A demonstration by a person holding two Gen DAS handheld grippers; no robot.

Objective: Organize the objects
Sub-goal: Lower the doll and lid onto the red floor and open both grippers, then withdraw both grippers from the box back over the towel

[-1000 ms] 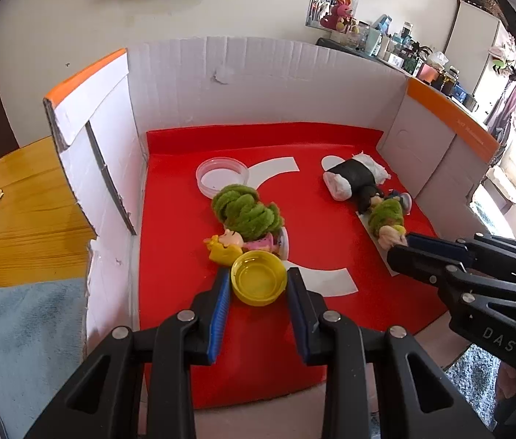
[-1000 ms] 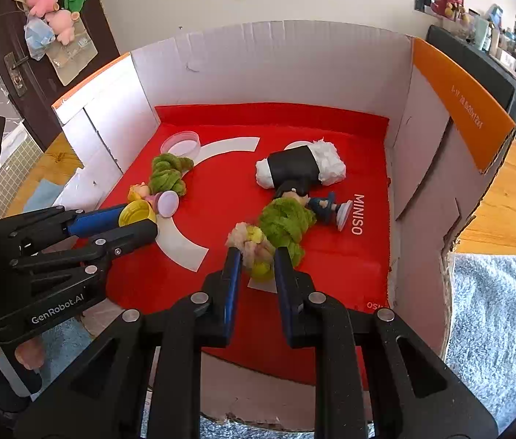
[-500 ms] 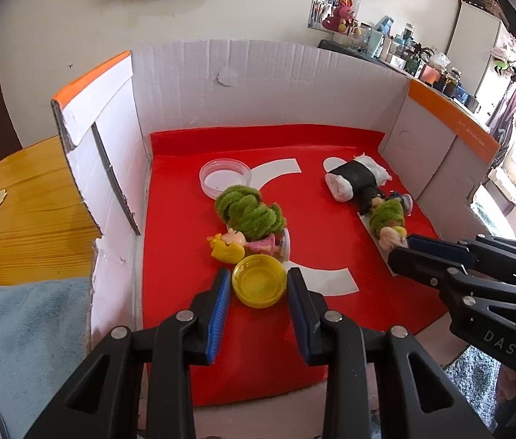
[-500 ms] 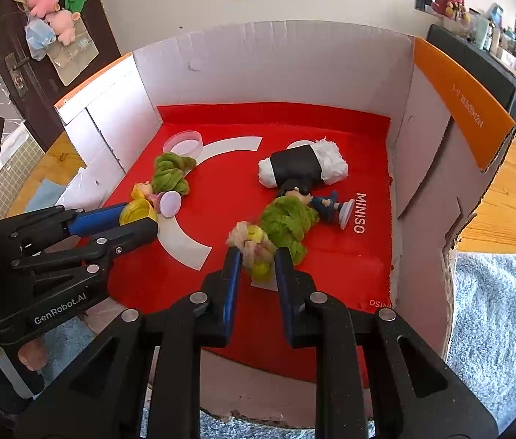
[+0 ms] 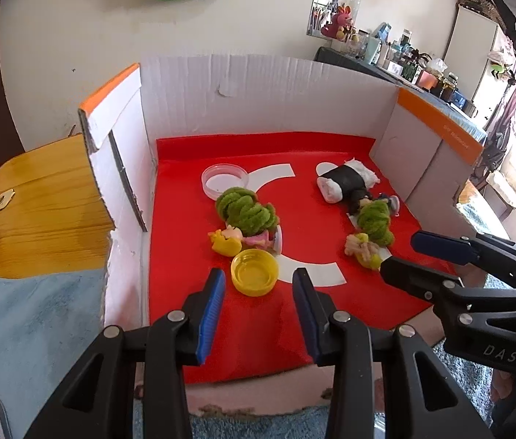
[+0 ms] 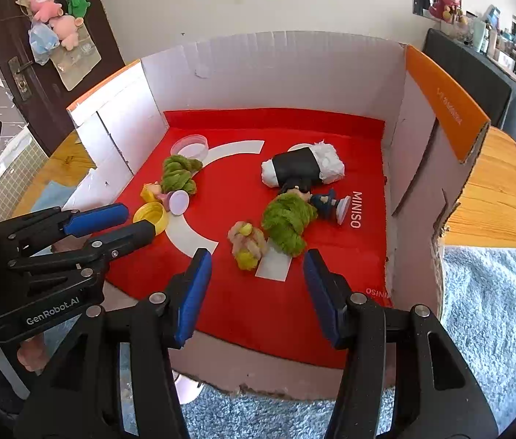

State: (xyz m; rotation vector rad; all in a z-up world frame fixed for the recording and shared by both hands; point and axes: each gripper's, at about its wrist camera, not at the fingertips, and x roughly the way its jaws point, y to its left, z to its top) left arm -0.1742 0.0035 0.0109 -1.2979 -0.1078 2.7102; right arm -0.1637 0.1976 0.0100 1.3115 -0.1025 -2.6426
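Note:
An open cardboard box with a red mat floor (image 5: pixel 243 333) (image 6: pixel 258 303) holds the objects. A yellow lid (image 5: pixel 254 271) (image 6: pixel 152 216) lies just beyond my left gripper (image 5: pixel 259 285), which is open and empty. A green-haired doll (image 5: pixel 247 216) (image 6: pixel 177 177) with a yellow duck lies behind the lid. A second green-haired doll (image 6: pixel 287 221) (image 5: pixel 373 223) and a small pale figure (image 6: pixel 247 243) lie just ahead of my right gripper (image 6: pixel 256 272), which is open and empty. A black-and-white roll (image 6: pixel 303 168) and a clear round dish (image 5: pixel 225 179) lie further back.
White cardboard walls with orange top edges (image 6: pixel 444 98) (image 5: pixel 108 91) enclose the box on three sides. A wooden table (image 5: pixel 34 197) carries a blue towel (image 5: pixel 38 329) at the left and a grey towel (image 6: pixel 492 322) at the right.
Both grippers have pulled back toward the box's open front. The right gripper, nearly shut by the small pale figure before, has opened wide. The left gripper has opened slightly off the yellow lid.

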